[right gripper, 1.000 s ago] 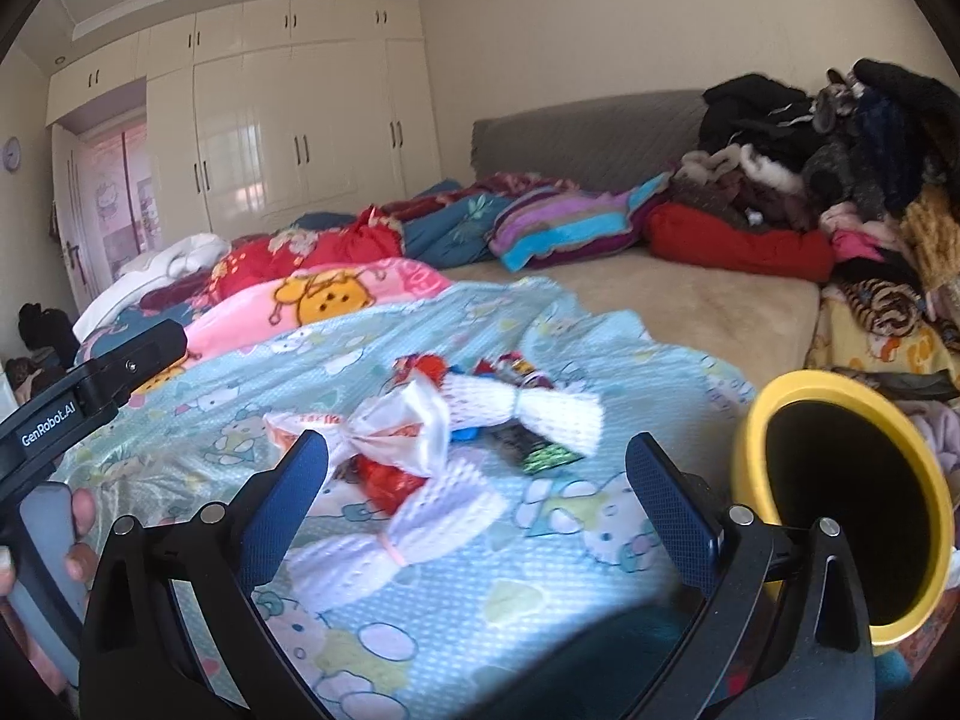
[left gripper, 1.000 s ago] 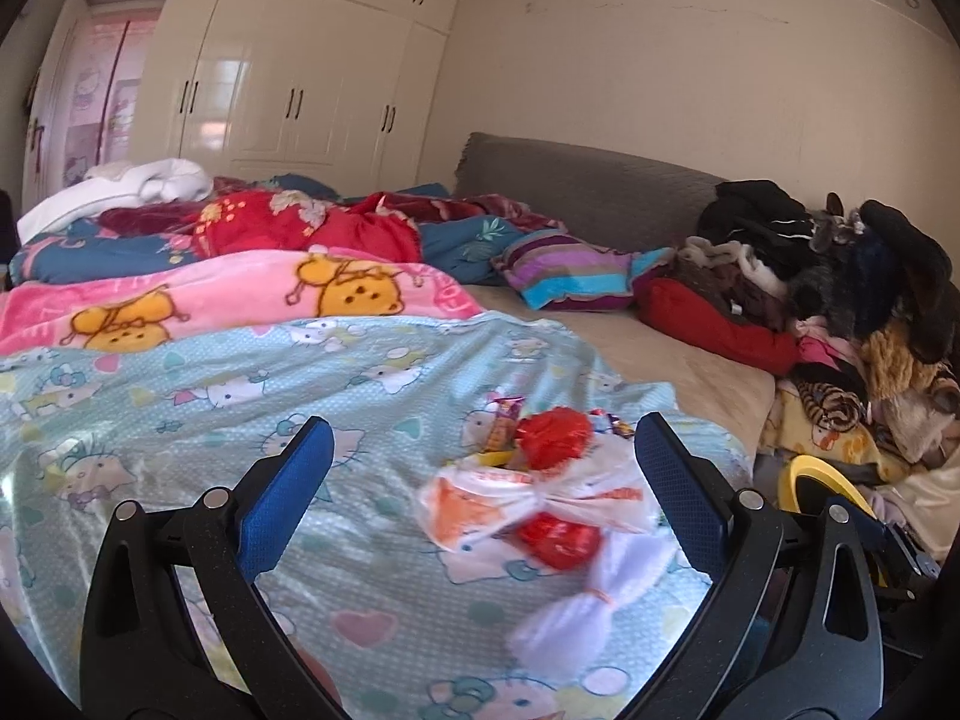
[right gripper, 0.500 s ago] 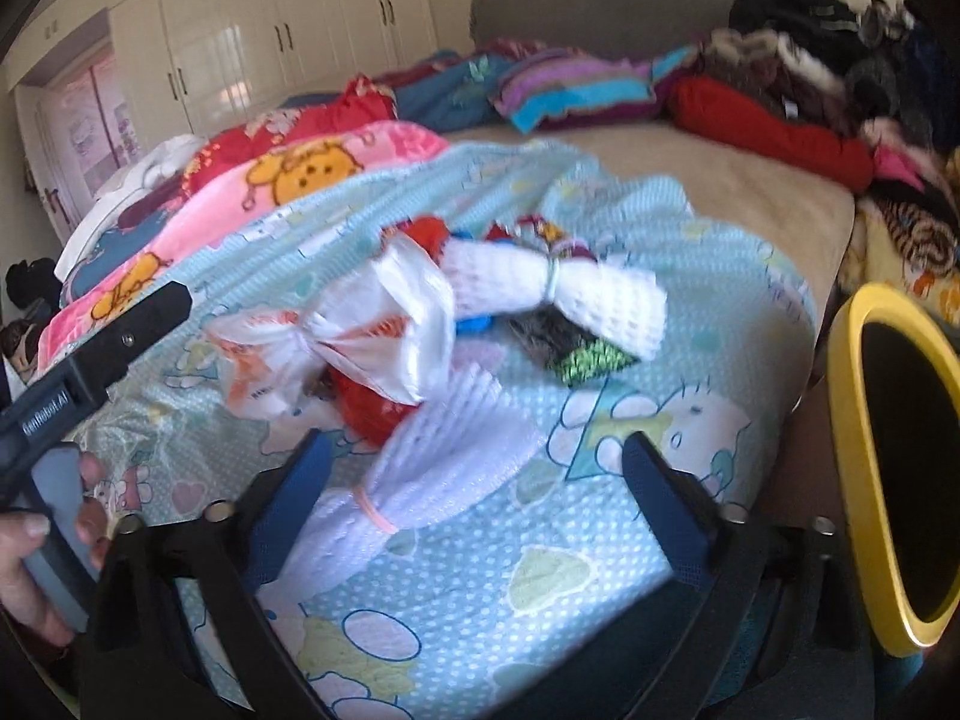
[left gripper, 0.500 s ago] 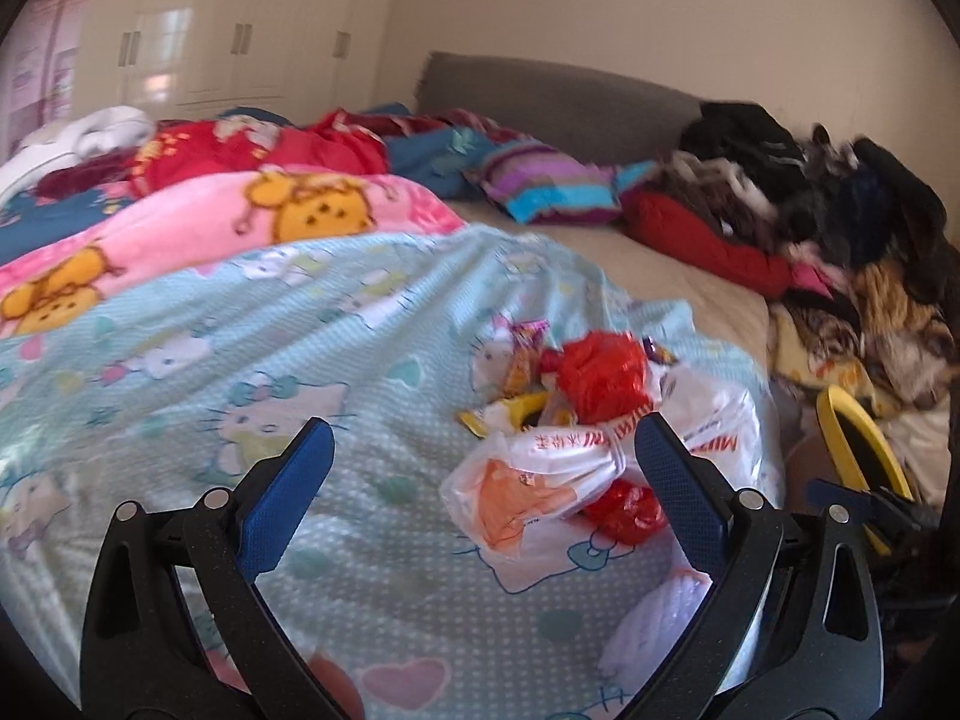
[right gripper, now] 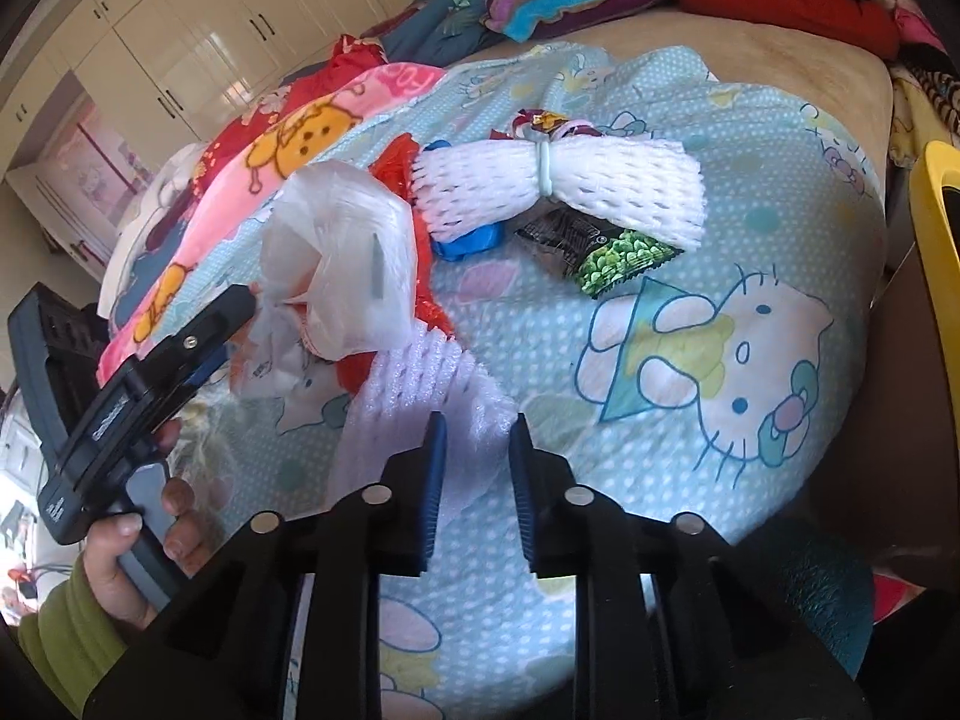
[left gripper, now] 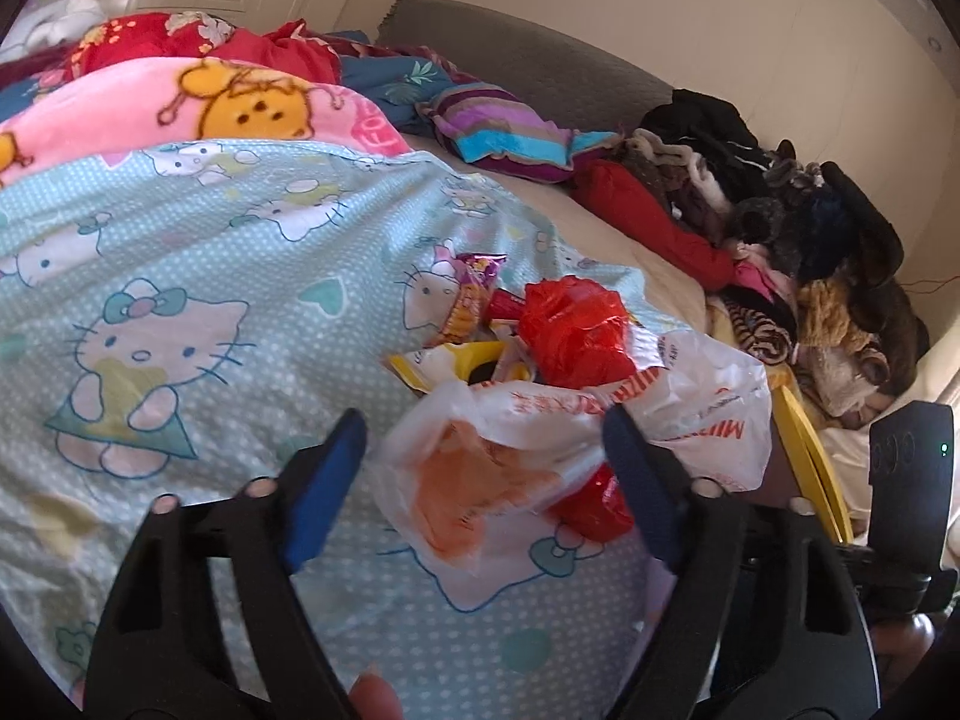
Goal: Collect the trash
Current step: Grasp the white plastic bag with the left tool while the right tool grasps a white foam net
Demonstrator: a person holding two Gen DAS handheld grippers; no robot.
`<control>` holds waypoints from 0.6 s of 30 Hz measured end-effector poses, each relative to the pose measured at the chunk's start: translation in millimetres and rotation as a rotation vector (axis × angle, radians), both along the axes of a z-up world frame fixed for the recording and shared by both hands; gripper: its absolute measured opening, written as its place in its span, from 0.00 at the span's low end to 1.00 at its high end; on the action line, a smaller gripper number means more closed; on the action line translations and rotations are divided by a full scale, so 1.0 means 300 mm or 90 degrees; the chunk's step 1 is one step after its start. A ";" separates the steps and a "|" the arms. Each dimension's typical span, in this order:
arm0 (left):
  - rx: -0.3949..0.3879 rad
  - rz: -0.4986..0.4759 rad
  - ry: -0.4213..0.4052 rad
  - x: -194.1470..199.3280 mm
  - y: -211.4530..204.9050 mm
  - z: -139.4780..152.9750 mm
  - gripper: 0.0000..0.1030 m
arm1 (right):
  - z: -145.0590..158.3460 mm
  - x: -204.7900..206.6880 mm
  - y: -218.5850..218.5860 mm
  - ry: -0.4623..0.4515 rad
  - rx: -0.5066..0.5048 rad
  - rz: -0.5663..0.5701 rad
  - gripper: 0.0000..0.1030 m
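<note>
A pile of trash lies on the Hello Kitty bedsheet (left gripper: pixel 180 276). In the left wrist view my left gripper (left gripper: pixel 486 450) is open, with its jaws on either side of a white plastic bag (left gripper: pixel 540 438). Red wrappers (left gripper: pixel 570 330) and snack packets (left gripper: pixel 474 294) lie behind the bag. In the right wrist view my right gripper (right gripper: pixel 477 450) is nearly closed around the near white foam net (right gripper: pixel 432 396). A second tied foam net (right gripper: pixel 558 186), a green-black packet (right gripper: pixel 600 246) and a blue scrap (right gripper: pixel 468 240) lie farther off. The left gripper (right gripper: pixel 198 330) shows at the plastic bag (right gripper: pixel 342 264).
A yellow-rimmed bin (right gripper: pixel 936 252) stands off the bed's right edge, also in the left wrist view (left gripper: pixel 810 456). Blankets (left gripper: pixel 210 102) pile up at the far left. Clothes (left gripper: pixel 810 240) heap at the far right. A grey headboard (left gripper: pixel 528 72) and white wardrobes (right gripper: pixel 210 42) stand behind.
Both grippers moved forward and down onto the trash pile. The left jaws narrowed around the plastic bag. The right jaws closed in on the near foam net.
</note>
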State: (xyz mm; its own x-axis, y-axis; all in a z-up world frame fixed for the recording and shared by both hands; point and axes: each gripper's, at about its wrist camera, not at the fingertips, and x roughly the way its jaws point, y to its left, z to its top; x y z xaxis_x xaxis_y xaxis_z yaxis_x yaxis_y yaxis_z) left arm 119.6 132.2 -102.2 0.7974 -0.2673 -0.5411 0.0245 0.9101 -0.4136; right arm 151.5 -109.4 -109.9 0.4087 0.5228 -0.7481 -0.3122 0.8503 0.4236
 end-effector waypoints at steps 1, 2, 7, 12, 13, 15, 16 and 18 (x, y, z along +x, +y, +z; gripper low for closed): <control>-0.005 -0.001 0.001 -0.003 0.000 0.000 0.61 | 0.006 -0.005 -0.001 -0.006 0.001 0.001 0.17; -0.008 -0.002 0.001 -0.007 0.000 -0.001 0.56 | 0.013 -0.011 -0.003 -0.013 0.002 0.002 0.16; -0.015 0.000 0.002 -0.025 0.000 0.009 0.30 | 0.042 -0.027 -0.018 -0.042 0.006 0.001 0.14; 0.013 -0.005 -0.022 -0.067 -0.030 0.051 0.18 | 0.060 -0.037 -0.053 -0.053 0.011 -0.009 0.14; 0.014 -0.004 -0.028 -0.077 -0.036 0.063 0.17 | 0.063 -0.037 -0.055 -0.055 0.011 -0.010 0.14; 0.020 0.004 -0.046 -0.104 -0.046 0.095 0.16 | 0.076 -0.041 -0.071 -0.061 0.016 -0.012 0.13; 0.018 0.008 -0.052 -0.112 -0.047 0.107 0.15 | 0.083 -0.039 -0.070 -0.063 0.018 -0.013 0.13; 0.005 0.019 -0.072 -0.137 -0.040 0.145 0.15 | 0.101 -0.041 -0.083 -0.071 0.026 -0.015 0.13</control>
